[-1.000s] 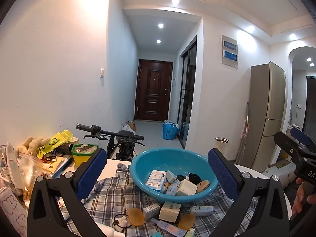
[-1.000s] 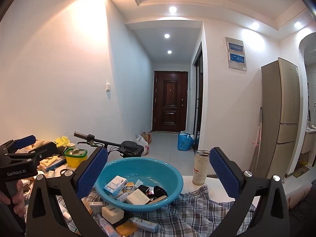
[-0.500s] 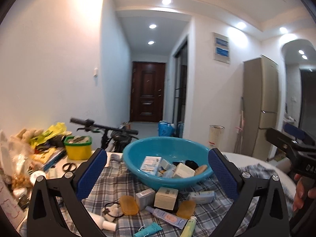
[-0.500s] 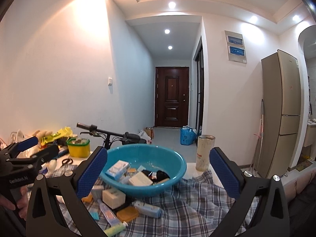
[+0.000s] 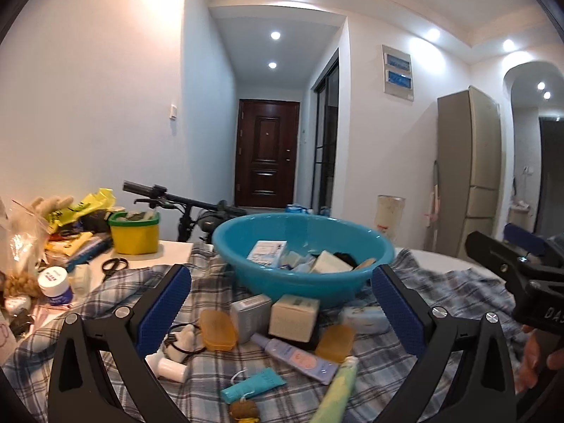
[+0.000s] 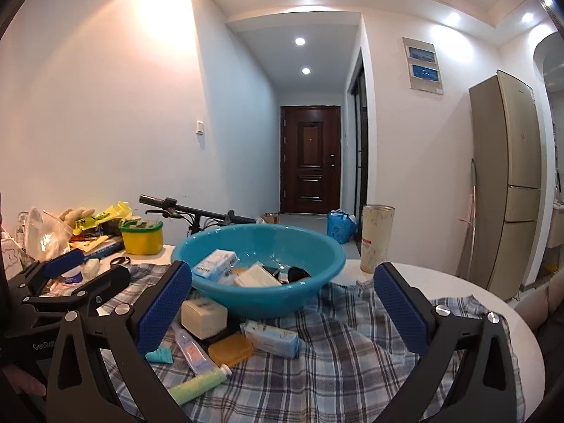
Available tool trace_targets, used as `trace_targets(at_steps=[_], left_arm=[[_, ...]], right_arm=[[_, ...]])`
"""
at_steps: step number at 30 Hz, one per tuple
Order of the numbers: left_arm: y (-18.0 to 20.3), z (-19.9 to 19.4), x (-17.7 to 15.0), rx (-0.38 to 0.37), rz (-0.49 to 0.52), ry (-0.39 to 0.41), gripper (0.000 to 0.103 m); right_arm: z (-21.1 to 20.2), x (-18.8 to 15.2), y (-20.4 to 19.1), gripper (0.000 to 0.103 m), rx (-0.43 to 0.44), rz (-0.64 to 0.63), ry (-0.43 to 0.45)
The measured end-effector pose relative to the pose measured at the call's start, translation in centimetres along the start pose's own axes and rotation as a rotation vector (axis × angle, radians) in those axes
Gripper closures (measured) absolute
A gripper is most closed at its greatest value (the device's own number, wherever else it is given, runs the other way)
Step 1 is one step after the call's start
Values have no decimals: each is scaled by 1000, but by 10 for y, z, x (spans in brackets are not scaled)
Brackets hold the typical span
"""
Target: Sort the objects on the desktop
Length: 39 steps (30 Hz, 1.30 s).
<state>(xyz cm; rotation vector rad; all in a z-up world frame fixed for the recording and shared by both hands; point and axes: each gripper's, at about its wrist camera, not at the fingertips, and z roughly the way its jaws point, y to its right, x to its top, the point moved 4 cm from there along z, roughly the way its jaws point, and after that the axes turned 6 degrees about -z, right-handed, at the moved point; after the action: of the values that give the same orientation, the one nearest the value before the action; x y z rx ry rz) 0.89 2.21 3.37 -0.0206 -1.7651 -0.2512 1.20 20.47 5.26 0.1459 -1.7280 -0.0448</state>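
Observation:
A blue basin (image 5: 303,282) (image 6: 261,299) with several small boxes in it stands on a plaid cloth (image 5: 440,303) (image 6: 345,352). In front of it lie a cream box (image 5: 294,316) (image 6: 203,318), a grey box (image 5: 250,313), two orange cases (image 5: 216,329) (image 6: 231,349), tubes (image 5: 299,356) (image 6: 197,386) and a pale blue pack (image 6: 271,338). My left gripper (image 5: 282,312) is open and empty above these items. My right gripper (image 6: 283,308) is open and empty, to the right of the left gripper (image 6: 67,285).
A yellow tub (image 5: 134,232) (image 6: 141,236), scissors (image 5: 114,264), a white jar (image 5: 54,282) and bags clutter the table's left side. A tall cup (image 6: 376,238) stands right of the basin. A bicycle handlebar (image 5: 176,199) lies behind the table.
Both grippers have tilted down and drawn nearer the table, so the items in front of the basin show more fully. Both stay open and empty.

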Motion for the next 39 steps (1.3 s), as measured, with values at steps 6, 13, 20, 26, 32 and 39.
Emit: trace_targets(at_steps=[6, 13, 20, 26, 32, 39], left_arm=[[-4, 5, -20, 16, -19, 36, 0], [-14, 16, -25, 33, -52, -12, 0], [-19, 32, -33, 60, -68, -88, 0], [-18, 37, -35, 53, -65, -110, 0], [-18, 39, -36, 47, -60, -117, 0], [-13, 41, -38, 33, -34, -132, 0]], right_arm=[[7, -17, 3, 0, -21, -5, 4], [16, -32, 2, 0, -43, -29, 9], [24, -44, -6, 0, -29, -64, -12], [44, -55, 4, 0, -15, -7, -122], [47, -60, 14, 2, -16, 47, -153], [49, -59, 6, 1, 7, 14, -157]])
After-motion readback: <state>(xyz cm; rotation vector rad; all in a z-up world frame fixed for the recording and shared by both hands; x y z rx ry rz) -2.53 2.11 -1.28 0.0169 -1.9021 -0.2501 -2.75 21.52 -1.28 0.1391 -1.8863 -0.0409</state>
